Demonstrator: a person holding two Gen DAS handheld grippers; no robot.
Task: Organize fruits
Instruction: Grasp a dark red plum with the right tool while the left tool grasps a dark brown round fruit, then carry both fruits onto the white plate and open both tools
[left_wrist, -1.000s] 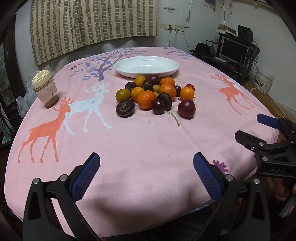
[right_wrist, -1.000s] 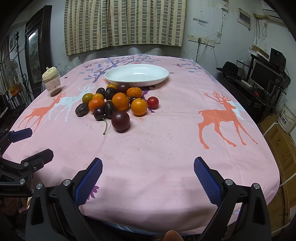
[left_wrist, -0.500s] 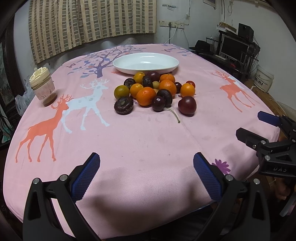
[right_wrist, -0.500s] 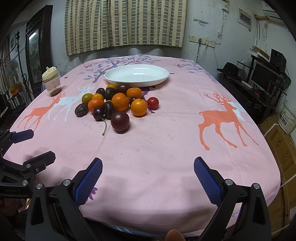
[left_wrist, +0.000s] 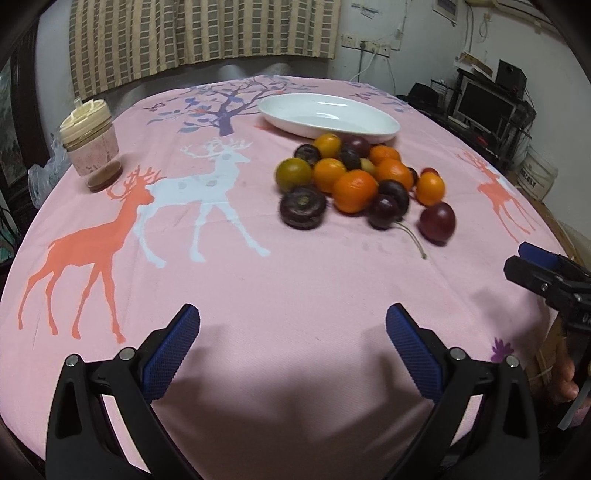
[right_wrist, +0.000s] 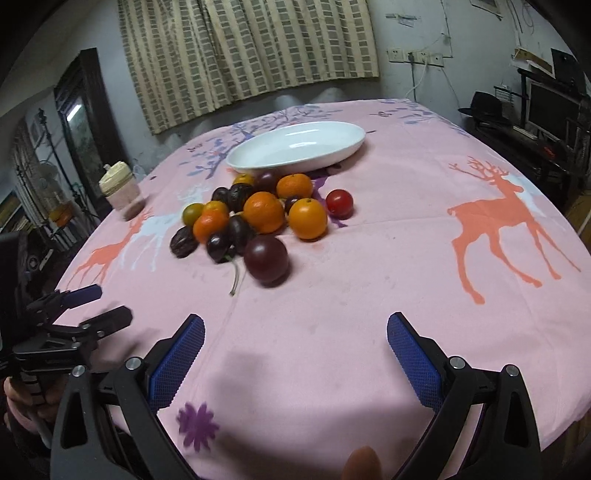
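Your right hand-held gripper (right_wrist: 295, 347) has moved closer to the fruit pile (right_wrist: 255, 218), now mid-frame. Both it and your left hand-held gripper (left_wrist: 293, 338) stay spread wide, empty.

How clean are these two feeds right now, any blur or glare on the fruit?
Left wrist: fruit pile slightly motion-smeared, the near plum soft-edged; a gripper shadow darkens the near cloth. Right wrist: fruit is sharper, the purple flower print at the bottom is blurred; soft highlights in the dish, no harsh glare. Both bend hard at the edges.

A heap of fruit (left_wrist: 354, 184) sits mid-table just before a dish (left_wrist: 328, 116), with a lidded jar (left_wrist: 90, 147) far to the left.
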